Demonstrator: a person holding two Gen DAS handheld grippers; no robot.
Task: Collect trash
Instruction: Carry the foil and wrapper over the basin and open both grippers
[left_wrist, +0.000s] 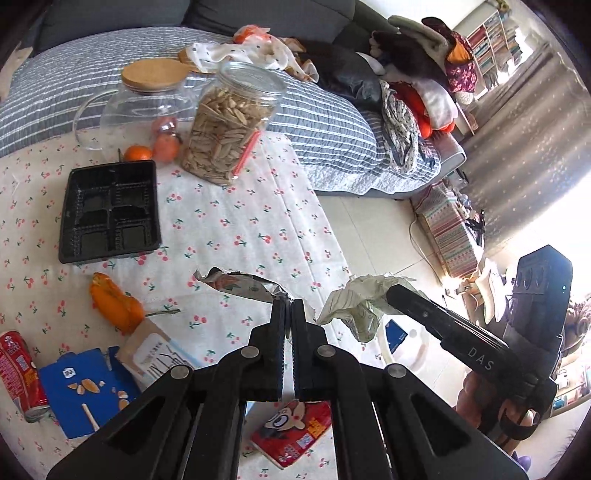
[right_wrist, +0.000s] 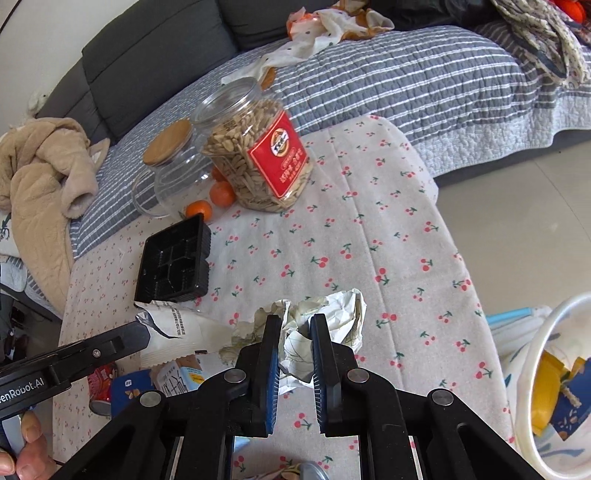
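My left gripper (left_wrist: 288, 304) is shut on the torn edge of a silver foil snack wrapper (left_wrist: 240, 286) and holds it above the cherry-print tablecloth (left_wrist: 236, 206); the wrapper also shows in the right wrist view (right_wrist: 173, 325). My right gripper (right_wrist: 293, 319) is shut on a crumpled white paper wad (right_wrist: 325, 325), also seen in the left wrist view (left_wrist: 360, 304). A white trash bin (right_wrist: 532, 373) with yellow and blue trash stands at the right, off the table edge.
On the table lie orange peel (left_wrist: 116, 302), a red can (left_wrist: 18, 373), a blue packet (left_wrist: 86, 391), a red cartoon packet (left_wrist: 295, 432), a black plastic tray (left_wrist: 110, 210), a seed jar (left_wrist: 229, 122), a glass pitcher (left_wrist: 144, 107) and tangerines (left_wrist: 138, 153). A sofa with clothes lies behind.
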